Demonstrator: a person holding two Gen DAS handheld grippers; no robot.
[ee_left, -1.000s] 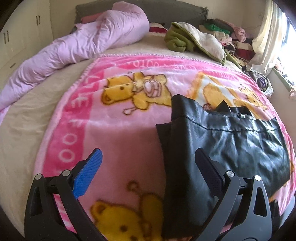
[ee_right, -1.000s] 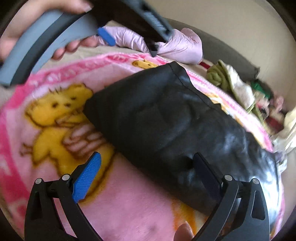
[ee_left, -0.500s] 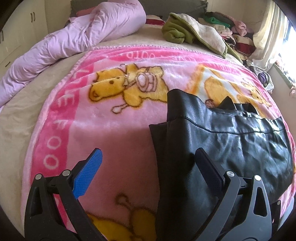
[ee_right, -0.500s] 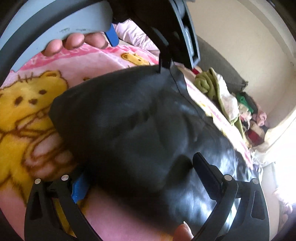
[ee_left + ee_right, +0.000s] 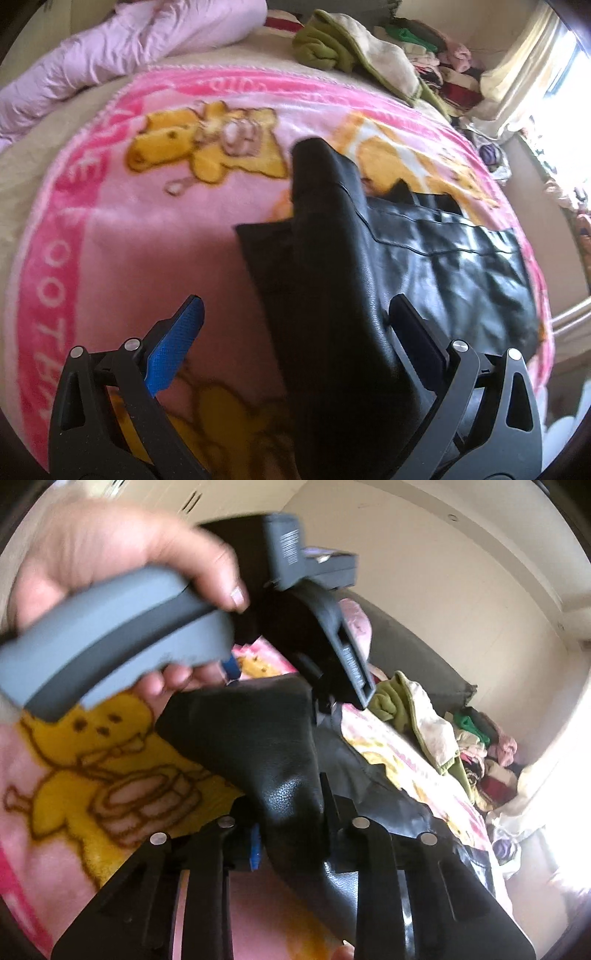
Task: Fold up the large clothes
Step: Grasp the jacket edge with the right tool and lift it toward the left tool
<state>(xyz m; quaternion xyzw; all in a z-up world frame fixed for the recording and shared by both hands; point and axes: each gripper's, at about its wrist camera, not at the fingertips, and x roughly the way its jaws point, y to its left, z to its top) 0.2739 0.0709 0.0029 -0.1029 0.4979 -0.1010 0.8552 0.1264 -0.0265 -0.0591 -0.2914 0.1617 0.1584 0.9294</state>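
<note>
Black leather-look fabric bunches up between the right tongs (image 5: 291, 834), which are pressed together on a raised fold of the large black faux-leather garment (image 5: 280, 746). Over on the other side, the left tongs (image 5: 295, 325) stand spread wide, blue pad (image 5: 173, 350) on one finger, dark finger on the other, hovering above the garment's near edge and not gripping it. From the right wrist view, the person's left hand (image 5: 110, 565) wraps the grey handle (image 5: 110, 635) of that left tool, just above the lifted fold. The garment (image 5: 388, 280) sprawls across a pink fleece blanket with yellow cartoon bears (image 5: 129, 206), spread over the bed. Beyond it lie a rumpled lilac duvet (image 5: 122, 48), an olive-green and cream throw (image 5: 354, 55), and a heap of mixed clothes (image 5: 443, 70) by the bright window.
</note>
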